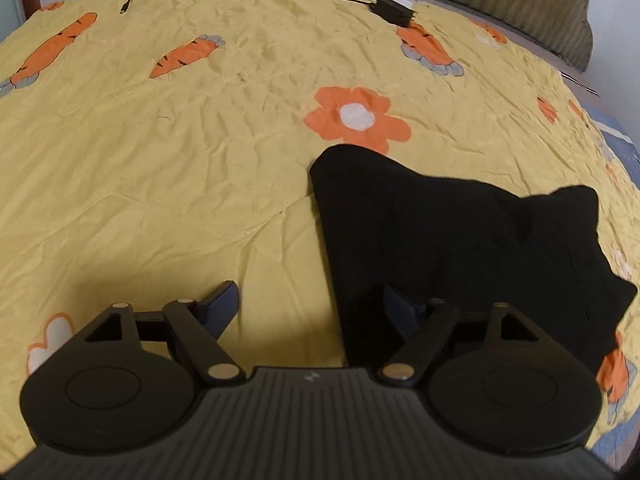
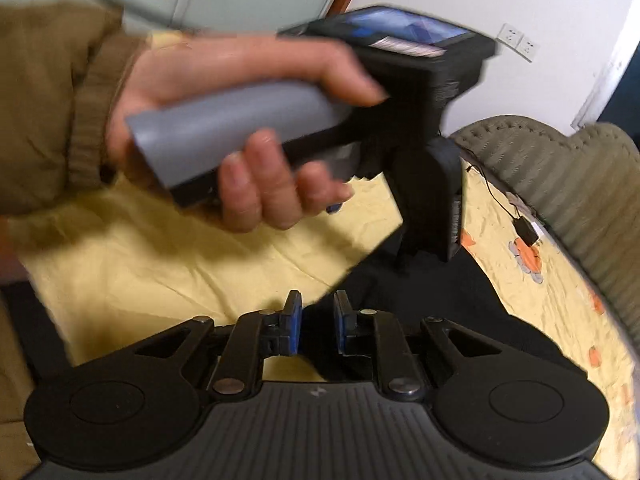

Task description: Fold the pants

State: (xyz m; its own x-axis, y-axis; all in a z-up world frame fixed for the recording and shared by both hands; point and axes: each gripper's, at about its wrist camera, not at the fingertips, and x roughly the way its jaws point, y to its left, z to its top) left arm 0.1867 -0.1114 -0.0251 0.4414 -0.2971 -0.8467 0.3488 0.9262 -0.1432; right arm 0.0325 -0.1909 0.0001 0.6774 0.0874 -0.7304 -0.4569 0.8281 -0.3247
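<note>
While open, left hand-held gripper (image 1: 309, 295) at near edge of black pants (image 1: 460, 232), one finger over them

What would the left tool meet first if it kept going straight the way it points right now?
Probably the yellow bedsheet: the left tool stands open with bare sheet between its fingers. The black pants lie just beside that line, by one finger, so depth leaves some doubt.
</note>
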